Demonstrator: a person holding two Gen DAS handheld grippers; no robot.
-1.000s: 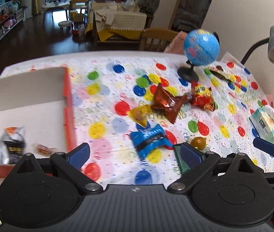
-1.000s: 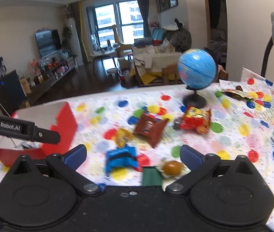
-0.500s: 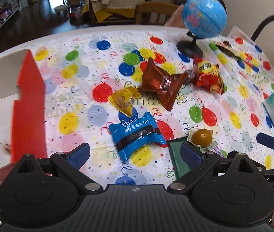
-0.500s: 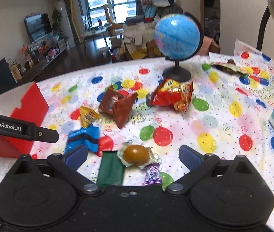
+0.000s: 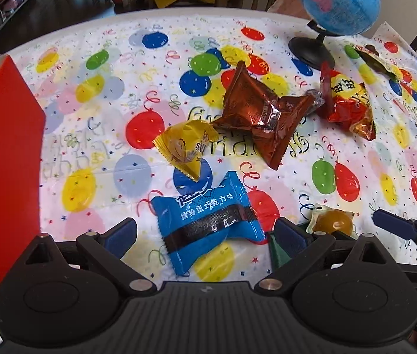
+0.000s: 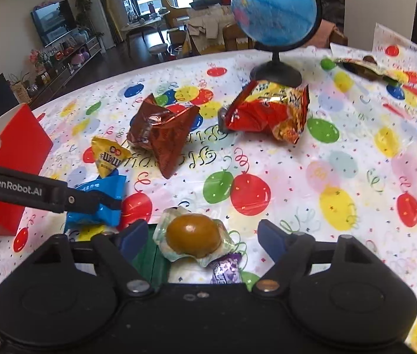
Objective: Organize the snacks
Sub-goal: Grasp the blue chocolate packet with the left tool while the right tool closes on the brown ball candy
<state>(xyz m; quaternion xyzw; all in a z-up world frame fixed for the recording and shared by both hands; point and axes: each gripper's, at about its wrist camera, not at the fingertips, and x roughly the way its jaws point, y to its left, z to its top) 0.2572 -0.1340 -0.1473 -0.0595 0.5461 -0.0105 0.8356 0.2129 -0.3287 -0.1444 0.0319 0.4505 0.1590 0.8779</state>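
Blue snack packet (image 5: 208, 224) — long axis crosswise between left gripper (image 5: 205, 233) fingers

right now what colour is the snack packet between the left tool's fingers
Blue with a black band and white lettering, the blue snack packet; clearest in the left wrist view.

Blue wrapper (image 5: 208, 221), balloon-patterned tablecloth (image 5: 114, 94)

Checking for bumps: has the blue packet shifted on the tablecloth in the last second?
No. The blue packet lies at the same red balloon print, below the yellow packet; it looks bigger only because the left gripper came closer.
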